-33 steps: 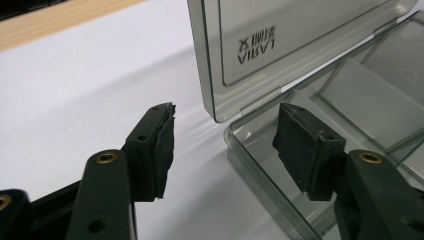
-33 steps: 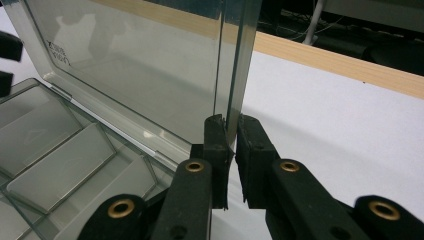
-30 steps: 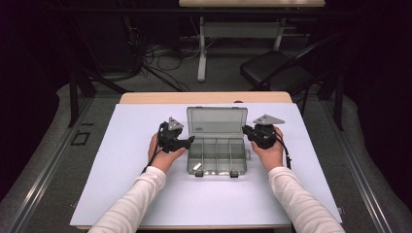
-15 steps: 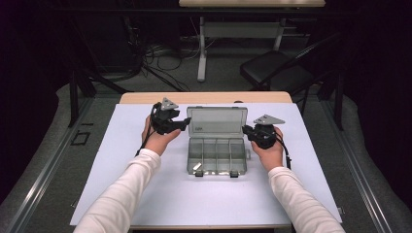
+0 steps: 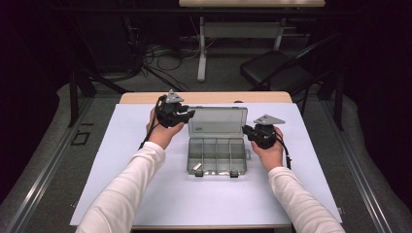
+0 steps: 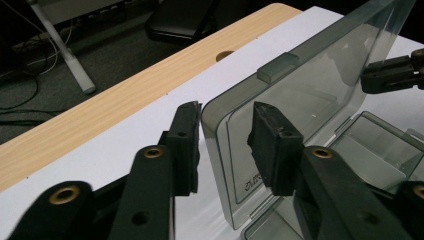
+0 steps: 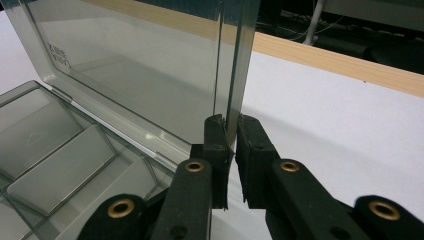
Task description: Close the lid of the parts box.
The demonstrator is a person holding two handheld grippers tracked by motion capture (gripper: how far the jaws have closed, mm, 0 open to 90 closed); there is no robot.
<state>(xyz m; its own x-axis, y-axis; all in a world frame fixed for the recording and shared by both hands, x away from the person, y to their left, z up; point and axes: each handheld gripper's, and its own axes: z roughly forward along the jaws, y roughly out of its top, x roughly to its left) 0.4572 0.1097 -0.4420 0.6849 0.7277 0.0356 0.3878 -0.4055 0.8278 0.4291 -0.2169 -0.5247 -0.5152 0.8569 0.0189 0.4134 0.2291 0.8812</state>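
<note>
The desk (image 5: 145,194) carries a clear compartment box (image 5: 216,155) at its middle, lid (image 5: 217,121) raised upright. The right gripper (image 5: 247,131), hand low beside the box, has its jaws clenched on the lid's right edge. The left gripper (image 5: 190,114), held higher, straddles the lid's left corner, jaws just closing, not yet pressing.

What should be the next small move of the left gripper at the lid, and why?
Probably finish closing the left gripper on the raised lid of the smoky clear plastic compartment box. Its jaws have just been closing and straddle the lid's corner with gaps, while the right gripper already pinches the opposite edge.
</note>
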